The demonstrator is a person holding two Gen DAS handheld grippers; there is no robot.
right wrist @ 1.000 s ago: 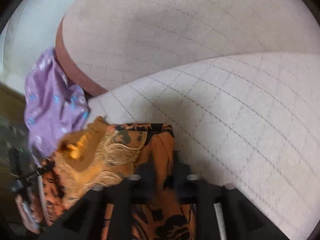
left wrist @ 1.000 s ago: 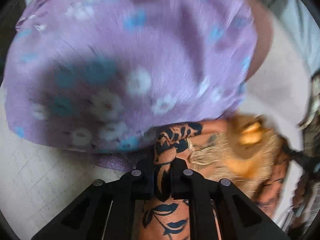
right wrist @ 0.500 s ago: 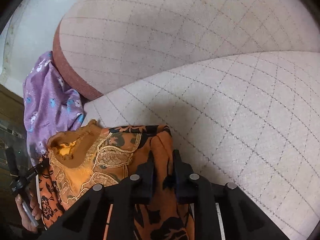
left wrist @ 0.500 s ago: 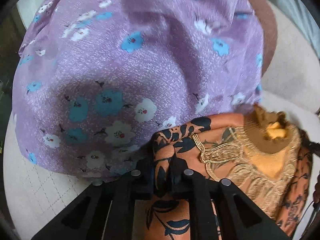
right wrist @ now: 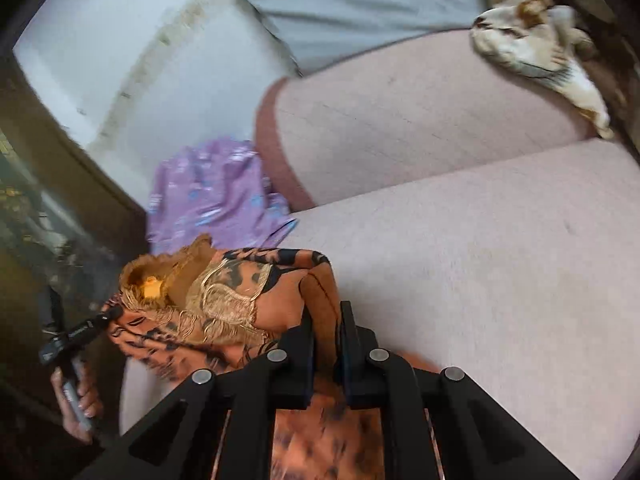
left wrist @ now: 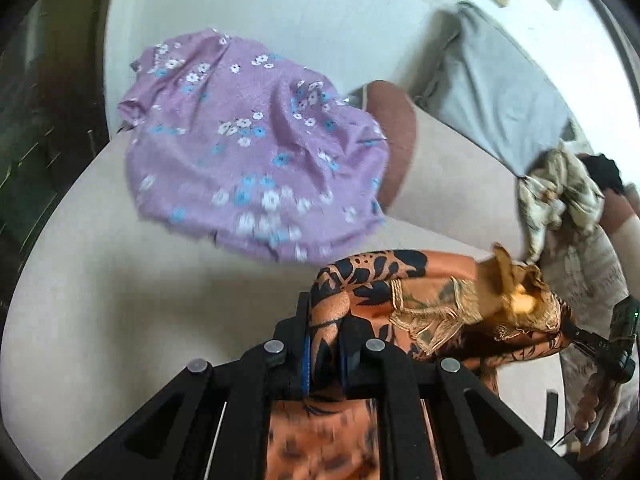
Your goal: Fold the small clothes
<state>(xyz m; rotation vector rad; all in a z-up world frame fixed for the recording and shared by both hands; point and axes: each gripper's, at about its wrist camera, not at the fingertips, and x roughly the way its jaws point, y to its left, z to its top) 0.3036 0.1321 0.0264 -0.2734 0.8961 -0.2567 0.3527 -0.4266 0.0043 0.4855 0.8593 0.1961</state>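
Observation:
An orange garment with black leaf print and gold lace neckline [left wrist: 420, 292] hangs stretched between my two grippers above a beige sofa seat. My left gripper [left wrist: 325, 344] is shut on one shoulder of it. My right gripper [right wrist: 326, 332] is shut on the other shoulder; the garment [right wrist: 224, 300] sags to its left. The right gripper shows at the right edge of the left wrist view [left wrist: 600, 348], and the left gripper shows at the left edge of the right wrist view [right wrist: 76, 340].
A purple floral garment [left wrist: 256, 152] lies on the sofa seat [left wrist: 120, 300] against the brown-edged back cushion [right wrist: 400, 128]. A cream patterned cloth [right wrist: 536, 48] lies on the cushion at the far right. A grey pillow [right wrist: 360, 4] leans on the white wall.
Both grippers have lifted and pulled back with the orange garment. The purple garment now looks smaller and farther off, and more of the sofa and wall shows.

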